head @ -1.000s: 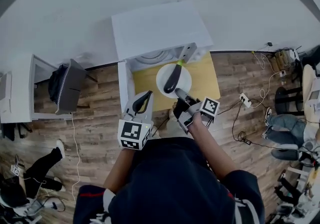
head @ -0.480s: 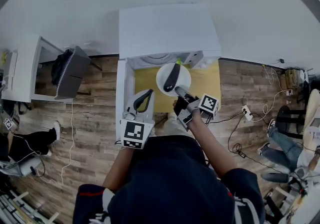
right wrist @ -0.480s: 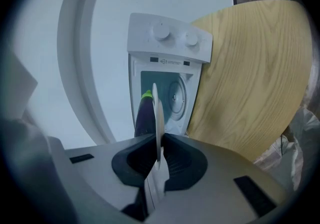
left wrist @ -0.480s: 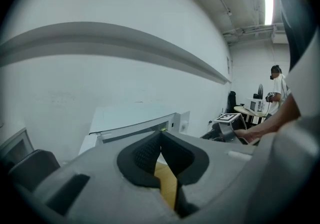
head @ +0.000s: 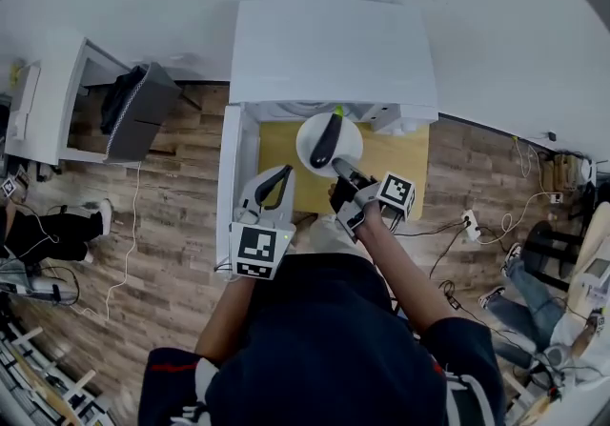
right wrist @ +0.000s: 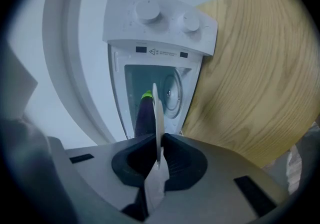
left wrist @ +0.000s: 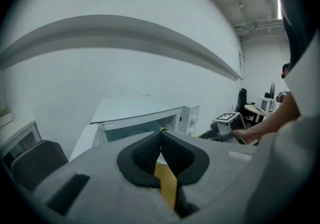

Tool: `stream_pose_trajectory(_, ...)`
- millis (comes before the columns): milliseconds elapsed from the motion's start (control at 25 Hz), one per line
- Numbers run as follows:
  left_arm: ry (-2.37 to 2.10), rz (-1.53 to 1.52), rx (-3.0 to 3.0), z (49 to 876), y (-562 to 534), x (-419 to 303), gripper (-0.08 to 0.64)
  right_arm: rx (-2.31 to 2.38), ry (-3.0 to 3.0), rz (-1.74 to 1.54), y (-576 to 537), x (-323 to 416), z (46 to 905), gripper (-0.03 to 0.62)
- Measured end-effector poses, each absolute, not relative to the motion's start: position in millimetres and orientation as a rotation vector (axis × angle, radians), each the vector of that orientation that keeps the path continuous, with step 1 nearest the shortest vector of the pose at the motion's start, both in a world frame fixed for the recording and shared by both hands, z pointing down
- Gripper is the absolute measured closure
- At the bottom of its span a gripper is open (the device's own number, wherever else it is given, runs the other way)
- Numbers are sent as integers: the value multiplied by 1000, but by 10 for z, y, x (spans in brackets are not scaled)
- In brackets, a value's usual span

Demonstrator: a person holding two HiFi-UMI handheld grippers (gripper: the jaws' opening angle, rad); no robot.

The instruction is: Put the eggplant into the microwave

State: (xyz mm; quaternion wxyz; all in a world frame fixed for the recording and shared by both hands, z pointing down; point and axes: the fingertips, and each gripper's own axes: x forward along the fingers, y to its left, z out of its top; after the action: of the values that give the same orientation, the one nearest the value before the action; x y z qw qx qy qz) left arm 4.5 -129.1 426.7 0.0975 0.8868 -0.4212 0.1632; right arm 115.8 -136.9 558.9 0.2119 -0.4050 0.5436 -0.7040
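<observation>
Now, in your head view, one eggplant point(head: 326, 141) lies on one plate point(head: 353, 131) at the single open microwave point(head: 329, 52). Left gripper view: your left hand-held gripper point(left wrist: 161, 143) is closed and empty. Right gripper view: your right hand-held gripper point(right wrist: 159, 160) pinches the plate's rim.

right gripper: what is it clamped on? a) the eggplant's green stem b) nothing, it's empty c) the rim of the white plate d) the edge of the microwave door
c: in the right gripper view the right gripper has its pads pressed on the thin rim of the white plate, seen edge-on, while the eggplant lies on the plate beyond the pads.
</observation>
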Motion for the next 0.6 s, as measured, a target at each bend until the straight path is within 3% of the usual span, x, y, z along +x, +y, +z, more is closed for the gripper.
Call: stream_pose_trajectory(600, -1257, 548, 2548, 4572, -1382, 45, 545, -1125, 1534, -2016, -1558, 1133, 5888, 565)
